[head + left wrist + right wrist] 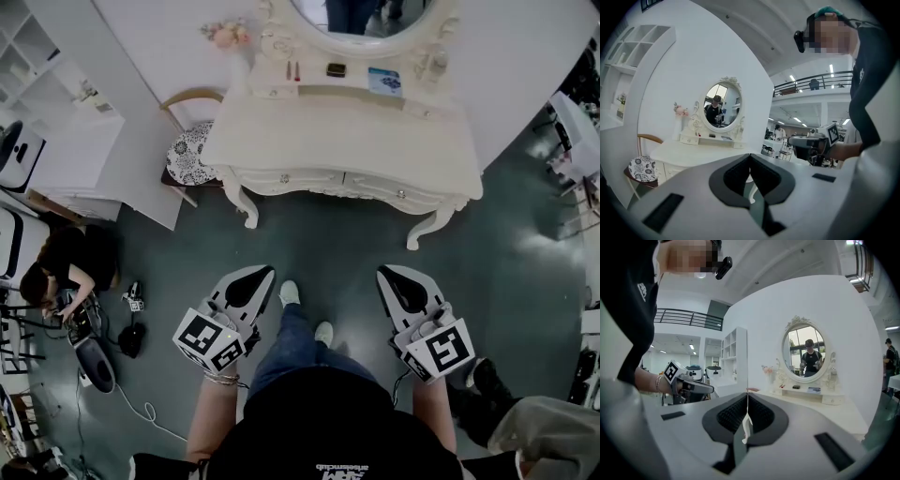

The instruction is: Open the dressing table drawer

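On a dark floor (328, 246) stands a white table (319, 127), its drawers (291, 178) shut. The left tool (253, 279) and right tool (394, 281) hover well short of it, each empty with jaws together.

The white dressing table (337, 127) stands at the top of the view, with its oval mirror (366, 23) along the back edge. Two drawers (309, 178) with small knobs sit flush in its front edge. A chair (192, 150) with a patterned cushion is just beside its left end. Well apart from the table, over the dark floor (328, 248), the left gripper (265, 274) and right gripper (383, 274) are side by side. Each has its jaws drawn together and holds nothing.
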A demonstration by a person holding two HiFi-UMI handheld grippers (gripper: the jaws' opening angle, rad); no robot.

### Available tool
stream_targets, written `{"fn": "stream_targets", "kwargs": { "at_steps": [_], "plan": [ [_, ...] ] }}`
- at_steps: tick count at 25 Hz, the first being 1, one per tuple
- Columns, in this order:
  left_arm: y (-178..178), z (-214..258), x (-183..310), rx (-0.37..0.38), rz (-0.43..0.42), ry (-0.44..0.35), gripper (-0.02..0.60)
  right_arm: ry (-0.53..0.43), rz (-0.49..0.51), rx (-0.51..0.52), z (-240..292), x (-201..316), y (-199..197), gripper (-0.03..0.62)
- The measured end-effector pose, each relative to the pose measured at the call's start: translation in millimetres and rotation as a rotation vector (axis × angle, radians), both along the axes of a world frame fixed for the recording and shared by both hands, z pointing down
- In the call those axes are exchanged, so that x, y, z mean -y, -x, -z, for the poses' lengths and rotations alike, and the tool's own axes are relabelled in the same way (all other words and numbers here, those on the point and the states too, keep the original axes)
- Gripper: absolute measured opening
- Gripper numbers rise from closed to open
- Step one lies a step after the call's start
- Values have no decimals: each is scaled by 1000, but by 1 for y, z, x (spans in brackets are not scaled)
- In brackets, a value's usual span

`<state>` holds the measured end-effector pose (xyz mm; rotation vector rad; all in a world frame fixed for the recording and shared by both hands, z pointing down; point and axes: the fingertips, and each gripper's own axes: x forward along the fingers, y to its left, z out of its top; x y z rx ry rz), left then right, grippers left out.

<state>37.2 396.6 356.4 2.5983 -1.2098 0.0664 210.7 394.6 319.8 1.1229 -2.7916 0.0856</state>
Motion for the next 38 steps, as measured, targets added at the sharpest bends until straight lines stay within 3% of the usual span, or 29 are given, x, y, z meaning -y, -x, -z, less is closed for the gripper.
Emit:
{"fn": "stream_targets", "kwargs": {
  "at_steps": [6,10,22,28,38],
  "plan": [
    [12,-6,23,3,8,13,18,-29,26,36,7,24,19,20],
    [20,-5,42,7,-2,2,18,7,19,-26,-5,43,24,20],
    [51,-3,110,-2,-1,9,18,4,48,19,4,112,67,20],
    [70,5,141,-9,-11,-5,18,13,55,-10,9,144,90,20],
    [99,7,174,33,-51,-10,18,23,59,-16,14,176,131,20]
  ]
}}
